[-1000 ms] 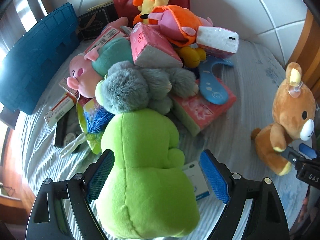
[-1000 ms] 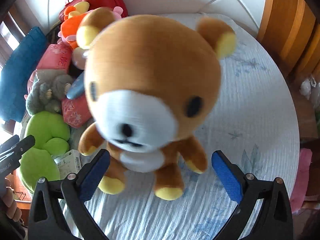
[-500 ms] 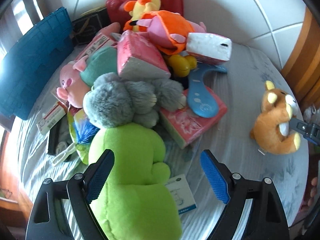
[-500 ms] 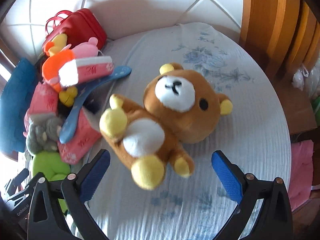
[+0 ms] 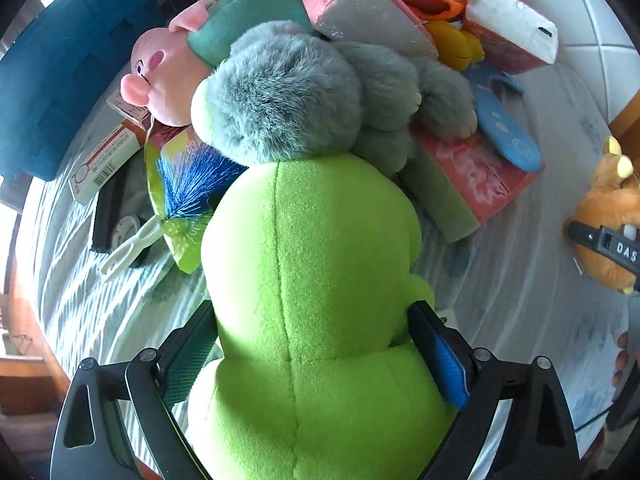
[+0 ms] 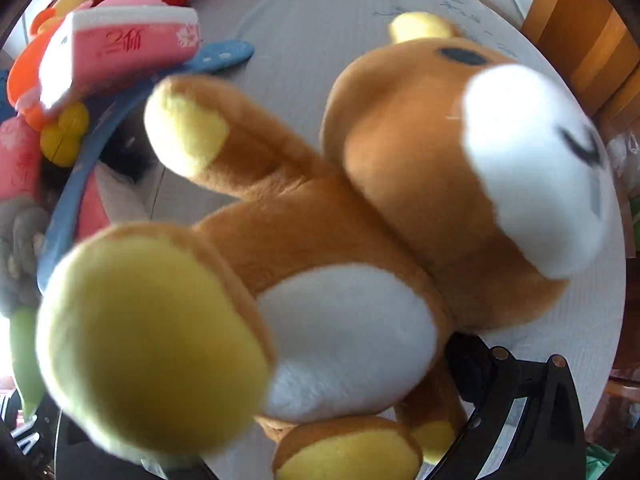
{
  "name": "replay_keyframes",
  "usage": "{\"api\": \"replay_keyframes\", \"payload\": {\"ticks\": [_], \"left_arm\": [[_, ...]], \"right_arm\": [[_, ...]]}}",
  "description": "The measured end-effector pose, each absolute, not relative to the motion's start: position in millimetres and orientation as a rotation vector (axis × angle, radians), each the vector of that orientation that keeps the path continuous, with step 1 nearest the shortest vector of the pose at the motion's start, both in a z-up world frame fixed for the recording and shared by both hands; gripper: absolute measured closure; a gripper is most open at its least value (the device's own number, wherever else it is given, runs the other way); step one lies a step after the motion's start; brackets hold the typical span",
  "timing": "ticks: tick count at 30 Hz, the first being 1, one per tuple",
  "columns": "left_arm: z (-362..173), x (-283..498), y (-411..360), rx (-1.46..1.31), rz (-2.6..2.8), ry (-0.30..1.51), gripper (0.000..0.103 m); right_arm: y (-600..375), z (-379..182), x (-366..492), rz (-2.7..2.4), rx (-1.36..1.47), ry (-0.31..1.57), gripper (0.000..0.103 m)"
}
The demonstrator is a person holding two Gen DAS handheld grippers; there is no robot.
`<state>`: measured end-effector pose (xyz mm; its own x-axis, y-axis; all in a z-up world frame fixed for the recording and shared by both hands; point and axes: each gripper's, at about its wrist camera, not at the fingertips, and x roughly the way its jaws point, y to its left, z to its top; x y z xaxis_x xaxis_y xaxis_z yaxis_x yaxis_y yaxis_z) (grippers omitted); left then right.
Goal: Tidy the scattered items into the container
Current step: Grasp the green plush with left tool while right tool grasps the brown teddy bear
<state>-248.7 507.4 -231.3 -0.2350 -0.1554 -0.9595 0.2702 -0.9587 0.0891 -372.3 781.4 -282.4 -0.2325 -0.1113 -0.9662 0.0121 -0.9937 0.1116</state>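
My left gripper is shut on a green plush toy; both pads press into its sides. Beyond it lie a grey fluffy plush and a pink pig plush on the pile. A blue woven container stands at the far left. My right gripper is around a brown bear plush that fills its view; its left finger is hidden and the right finger touches the bear's side. The bear also shows at the right edge of the left wrist view.
Pink tissue packs, a blue paddle, an orange plush, a blue brush in green packaging and small boxes are heaped on a round table with a pale cloth. Wooden furniture stands right.
My left gripper moved forward and closed on the green plush. My right gripper moved in onto the brown bear, which now fills its view.
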Motion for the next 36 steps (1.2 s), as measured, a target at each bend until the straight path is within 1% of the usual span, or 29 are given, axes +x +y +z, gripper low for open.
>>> {"api": "replay_keyframes", "payload": {"ticks": [1, 4, 5, 9, 14, 16, 17, 19, 21, 25, 28, 30, 31, 33, 35, 36], "left_arm": [[-231.1, -248.2, 506.9, 1.742, -2.280, 0.149, 0.012], [-227.9, -235.3, 507.5, 1.724, -2.301, 0.157, 0.019], [-226.8, -230.6, 507.8, 1.718, -2.308, 0.159, 0.020], [-222.2, -212.0, 509.0, 1.695, -2.335, 0.166, 0.023], [-219.0, -186.5, 512.9, 1.689, -2.360, 0.156, 0.024], [-217.6, -177.3, 514.9, 1.706, -2.355, 0.150, 0.022], [-215.0, -173.8, 515.3, 1.707, -2.358, 0.150, 0.022], [-207.6, -168.4, 514.4, 1.697, -2.370, 0.156, 0.022], [-199.1, -167.6, 511.6, 1.681, -2.378, 0.177, 0.021], [-186.2, -179.1, 510.2, 1.674, -2.384, 0.174, 0.021], [-190.1, -193.5, 509.1, 1.717, -2.344, 0.130, 0.021], [-199.5, -202.9, 506.6, 1.773, -2.303, 0.104, 0.020], [-205.0, -206.1, 506.1, 1.804, -2.284, 0.096, 0.017], [-214.5, -210.9, 505.7, 1.853, -2.269, 0.097, 0.014], [-226.5, -216.7, 507.9, 1.895, -2.254, 0.076, 0.011], [-232.4, -219.6, 509.9, 1.905, -2.242, 0.052, 0.007]], "right_arm": [[779.6, -278.9, -366.8, -2.426, 1.859, -0.070, 0.012], [776.3, -265.3, -347.5, -2.454, 1.774, 0.049, 0.016], [776.1, -262.9, -339.7, -2.433, 1.763, 0.061, 0.016], [765.6, -256.2, -296.2, -2.344, 1.708, 0.217, 0.017], [747.4, -266.7, -234.1, -2.115, 1.709, 0.443, 0.016], [747.7, -269.4, -220.6, -2.103, 1.719, 0.470, 0.013], [750.9, -268.2, -218.3, -2.114, 1.730, 0.445, 0.012], [757.9, -261.4, -215.2, -2.137, 1.739, 0.393, 0.005], [765.2, -250.5, -213.4, -2.161, 1.736, 0.339, 0.002], [780.4, -213.6, -216.0, -2.212, 1.681, 0.202, 0.001], [799.8, -197.6, -229.7, -2.275, 1.690, 0.040, 0.000], [811.8, -198.2, -245.9, -2.317, 1.738, -0.063, 0.000], [816.3, -200.8, -257.8, -2.329, 1.764, -0.116, 0.000], [816.4, -208.2, -261.9, -2.332, 1.813, -0.206, 0.000], [814.3, -225.8, -269.0, -2.319, 1.882, -0.216, 0.000], [811.6, -233.0, -273.3, -2.329, 1.915, -0.196, 0.000]]}}
